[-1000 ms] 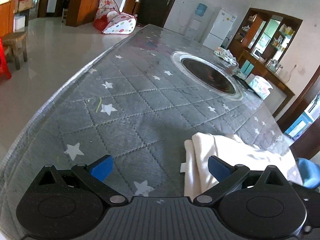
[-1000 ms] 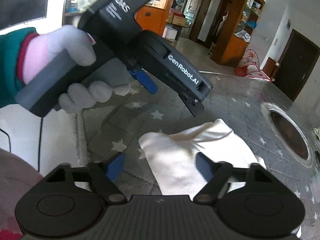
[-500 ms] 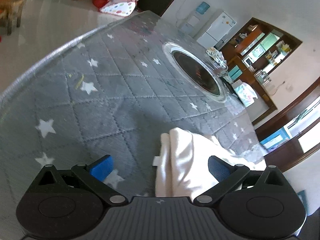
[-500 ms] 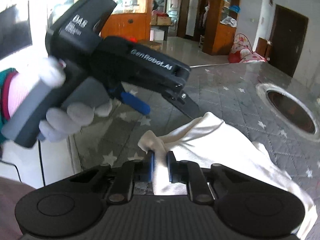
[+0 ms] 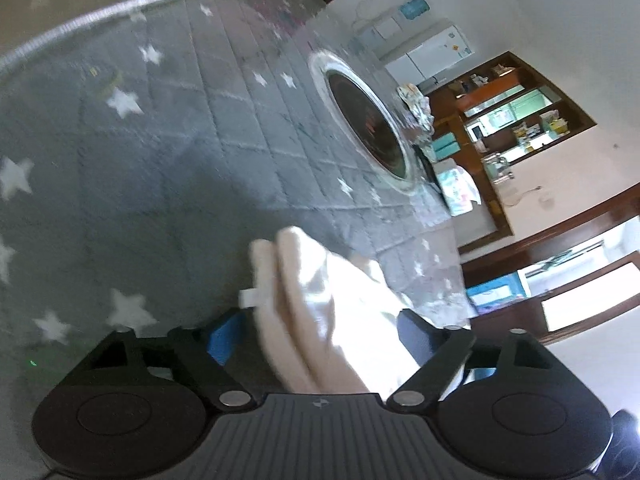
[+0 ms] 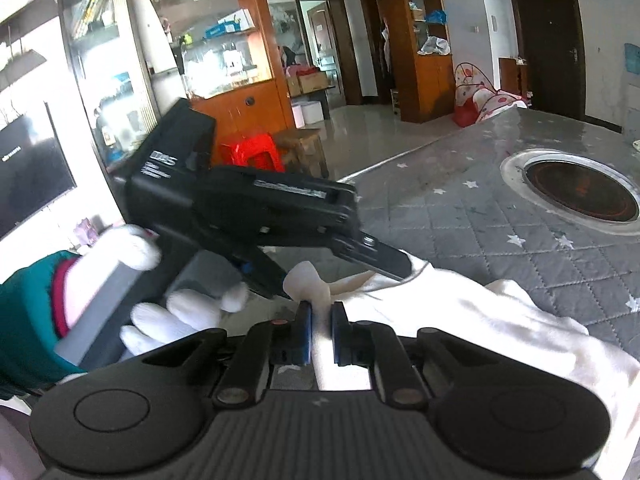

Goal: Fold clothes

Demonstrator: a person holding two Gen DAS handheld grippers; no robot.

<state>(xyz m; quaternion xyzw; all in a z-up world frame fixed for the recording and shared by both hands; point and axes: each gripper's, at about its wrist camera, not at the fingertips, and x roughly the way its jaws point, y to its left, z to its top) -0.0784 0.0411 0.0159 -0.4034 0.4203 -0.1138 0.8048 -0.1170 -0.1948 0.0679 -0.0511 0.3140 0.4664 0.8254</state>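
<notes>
A white garment [image 6: 460,320] is seen lying partly bunched on the grey star-quilted tabletop [image 6: 480,232], just ahead of both sets of fingers. The right gripper [image 6: 320,326] is clamped nearly closed on a gathered corner of the cloth, which is pinched between the blue pads, with a small tuft left sticking up beyond the tips. The left gripper [image 5: 316,332] is held fairly wide, its jaws having just been closing; a folded edge of the garment lies between its fingers, but no pressing by the pads can be made out. In the right wrist view the left gripper is seen in a white-gloved hand [image 6: 180,312], its tips just over the same end of the cloth. The fabric is judged light, soft and limp, likely to sag and slip if only one layer is caught. A hold is best taken at a hem corner, with all the layers gathered deep between the fingers.
</notes>
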